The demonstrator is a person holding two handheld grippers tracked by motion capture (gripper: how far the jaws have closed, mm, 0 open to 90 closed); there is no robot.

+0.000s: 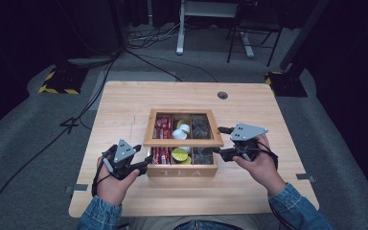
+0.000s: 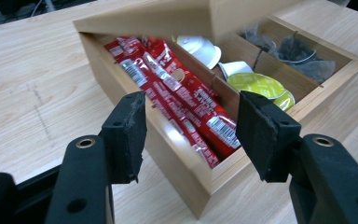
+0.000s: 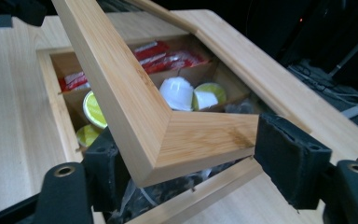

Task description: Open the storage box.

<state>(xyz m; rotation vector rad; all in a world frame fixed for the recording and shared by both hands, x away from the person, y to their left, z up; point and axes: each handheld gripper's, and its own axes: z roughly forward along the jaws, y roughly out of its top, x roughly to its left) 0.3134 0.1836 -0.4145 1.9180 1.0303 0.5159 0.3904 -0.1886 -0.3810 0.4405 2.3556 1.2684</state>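
A wooden tea box (image 1: pixel 182 171) marked TEA stands mid-table, and its windowed lid (image 1: pixel 182 142) is raised at the front. Inside lie red sachets (image 2: pixel 182 93), white and lime capsules (image 2: pixel 256 84) and dark tea bags (image 2: pixel 303 51). My left gripper (image 1: pixel 146 163) is at the box's front left corner. In the left gripper view the left gripper (image 2: pixel 191 126) stands open astride that corner without touching it. My right gripper (image 1: pixel 222 141) is at the lid's front right corner. In the right gripper view the right gripper (image 3: pixel 196 165) is shut on the lid (image 3: pixel 200 135) there and holds it tilted up.
The box sits on a light wooden table (image 1: pixel 124 100) with a cable hole (image 1: pixel 223 95) near its far edge. Beyond it are grey carpet, floor cables, a yellow-and-black striped base (image 1: pixel 57 82) and furniture legs (image 1: pixel 179 28).
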